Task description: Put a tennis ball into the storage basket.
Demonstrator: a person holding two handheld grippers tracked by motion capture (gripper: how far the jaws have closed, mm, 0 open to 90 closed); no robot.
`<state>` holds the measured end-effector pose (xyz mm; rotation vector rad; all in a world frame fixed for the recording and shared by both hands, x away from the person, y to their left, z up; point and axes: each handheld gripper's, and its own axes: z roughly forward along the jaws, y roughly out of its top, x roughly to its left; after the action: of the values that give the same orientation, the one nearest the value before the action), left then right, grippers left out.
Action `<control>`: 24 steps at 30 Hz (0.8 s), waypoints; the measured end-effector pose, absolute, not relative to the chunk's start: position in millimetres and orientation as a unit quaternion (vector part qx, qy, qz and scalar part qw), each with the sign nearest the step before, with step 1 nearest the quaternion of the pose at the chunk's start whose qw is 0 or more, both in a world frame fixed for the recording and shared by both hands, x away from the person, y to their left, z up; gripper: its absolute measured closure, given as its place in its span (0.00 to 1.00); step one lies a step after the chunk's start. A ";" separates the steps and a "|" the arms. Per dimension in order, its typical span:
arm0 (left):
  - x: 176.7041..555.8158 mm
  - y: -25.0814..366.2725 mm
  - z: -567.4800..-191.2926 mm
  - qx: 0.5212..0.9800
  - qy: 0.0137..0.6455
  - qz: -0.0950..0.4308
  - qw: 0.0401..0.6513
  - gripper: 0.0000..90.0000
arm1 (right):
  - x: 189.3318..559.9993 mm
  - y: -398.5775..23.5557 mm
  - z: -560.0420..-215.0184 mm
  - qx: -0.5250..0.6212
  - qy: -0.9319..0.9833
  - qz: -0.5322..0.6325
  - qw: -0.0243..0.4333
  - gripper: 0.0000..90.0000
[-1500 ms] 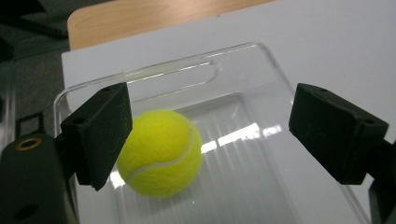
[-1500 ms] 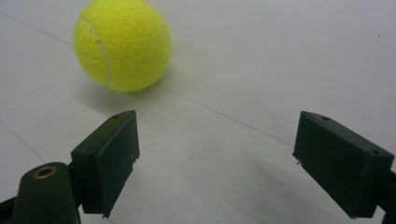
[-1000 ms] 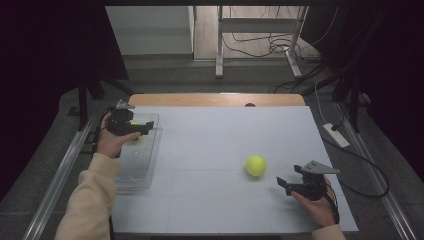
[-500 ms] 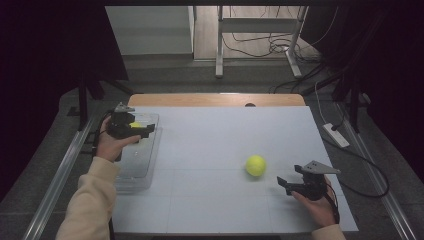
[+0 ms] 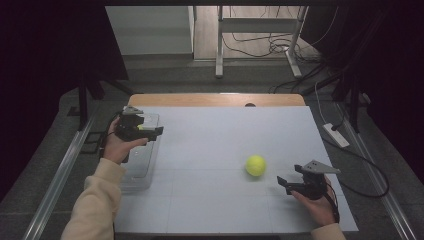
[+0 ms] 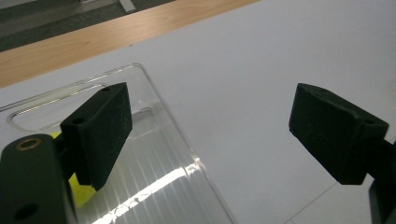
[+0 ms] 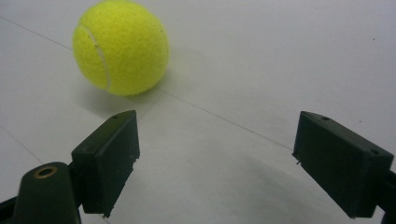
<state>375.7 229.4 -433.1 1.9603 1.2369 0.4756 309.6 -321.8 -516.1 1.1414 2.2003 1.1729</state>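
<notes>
A yellow tennis ball lies on the white table top, right of the middle. My right gripper rests low just right of it, open and pointing at it. In the right gripper view the ball sits ahead and to the left of the open, empty right gripper. My left gripper hovers over a clear plastic container at the table's left edge. In the left gripper view this gripper is open and empty above the container's rim. A small yellow patch shows beside its left jaw; what it is I cannot tell.
A wooden strip runs along the table's far edge. Metal rails flank the table on both sides. A white power strip with cables lies on the floor to the right. Beyond the table stand a metal frame's legs.
My left gripper has edged slightly to the right over the container. The right gripper and the ball have not moved.
</notes>
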 end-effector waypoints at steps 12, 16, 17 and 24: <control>362.2 217.8 -430.8 0.771 0.467 0.182 0.393 0.16 | 314.8 -318.5 -516.5 0.404 0.788 0.421 0.196 0.16; 359.6 214.1 -428.5 0.773 0.460 0.182 0.396 0.16 | 314.9 -318.1 -516.4 0.402 0.788 0.422 0.196 0.16; 358.7 212.2 -427.8 0.775 0.458 0.180 0.397 0.16 | 314.7 -318.1 -516.2 0.402 0.789 0.422 0.196 0.16; 356.7 203.7 -427.6 0.779 0.450 0.173 0.400 0.16 | 312.8 -318.7 -515.4 0.403 0.788 0.424 0.193 0.16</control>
<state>356.7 203.7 -427.6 1.9713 1.1392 0.4372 312.8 -318.7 -515.4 1.1322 2.2101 1.1898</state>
